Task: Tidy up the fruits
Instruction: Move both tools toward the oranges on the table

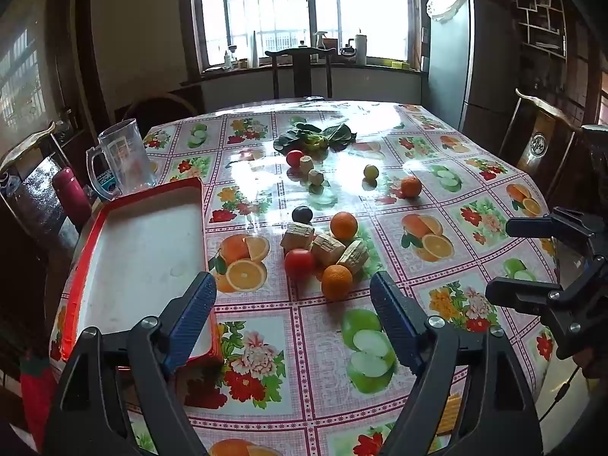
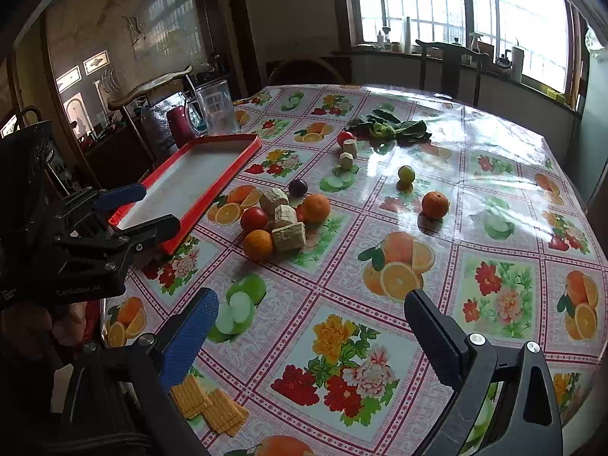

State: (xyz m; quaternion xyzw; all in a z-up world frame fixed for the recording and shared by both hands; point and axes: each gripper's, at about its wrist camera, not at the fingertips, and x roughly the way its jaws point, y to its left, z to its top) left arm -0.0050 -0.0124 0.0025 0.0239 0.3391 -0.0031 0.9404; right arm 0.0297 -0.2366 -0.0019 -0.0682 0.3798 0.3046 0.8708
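Note:
Loose fruit lies mid-table: a near orange [image 1: 336, 281] [image 2: 258, 244], a red tomato [image 1: 300, 262] [image 2: 253, 219], a second orange [image 1: 343, 225] [image 2: 316, 207], a dark plum [image 1: 302, 214] [image 2: 297, 187], a far orange [image 1: 411, 186] [image 2: 435, 204], a green fruit [image 1: 371, 171] [image 2: 406, 173] and a far red fruit [image 1: 294, 158] [image 2: 344, 137]. A red-rimmed white tray [image 1: 95, 228] [image 2: 212, 193] stands empty at the left. My left gripper [image 1: 292, 319] [image 2: 140, 209] is open and empty, just short of the near orange. My right gripper [image 2: 311, 323] [image 1: 505, 262] is open and empty over the tablecloth.
Beige cut chunks [image 1: 326, 249] [image 2: 288, 233] lie among the fruit, two more [image 1: 311, 171] farther back. Leafy greens [image 1: 315, 138] [image 2: 387, 127] lie at the far side. A clear jug [image 1: 121, 159] and a red flask [image 1: 70, 193] stand behind the tray. Chairs ring the table.

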